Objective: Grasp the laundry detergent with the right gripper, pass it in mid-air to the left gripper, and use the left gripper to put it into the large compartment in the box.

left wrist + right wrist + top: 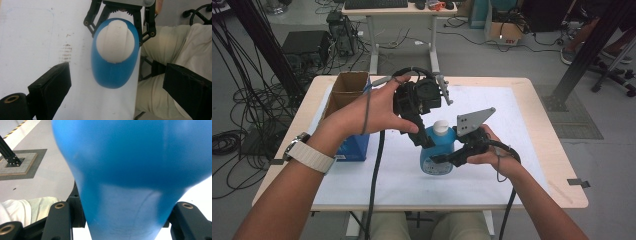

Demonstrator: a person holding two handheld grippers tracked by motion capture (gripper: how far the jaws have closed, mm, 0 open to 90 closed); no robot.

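Blue bottle (pixel 438 152) w/ white cap (pixel 440 127) stands upright near the middle of the white-covered surface (pixel 512 125), just right of a blue box (pixel 354 145) w/ a cardboard box (pixel 347 82) behind it.

Right tongs (pixel 444 159) are clenched on the bottle's body, one jaw each side; the right gripper view has the blue wall (pixel 130 182) squeezed between them. Left tongs (pixel 424 141) hang over the cap, jaws spread wide & touching nothing; in the left gripper view the cap (pixel 115 41) sits between them, well clear.

Handling, my guess: smooth plastic, prob slippery, walls likely give a bit if squeezed hard. Rigid enough to hold at mid-body, which steadies it best. Cap looks ribbed, so the place to grip for twisting or pulling; keep the body pinned or it'll spin. Weight depends on fill, can't tell.

Labels: pale label low on the bottle front, print too small to read. Nothing legible on the boxes.
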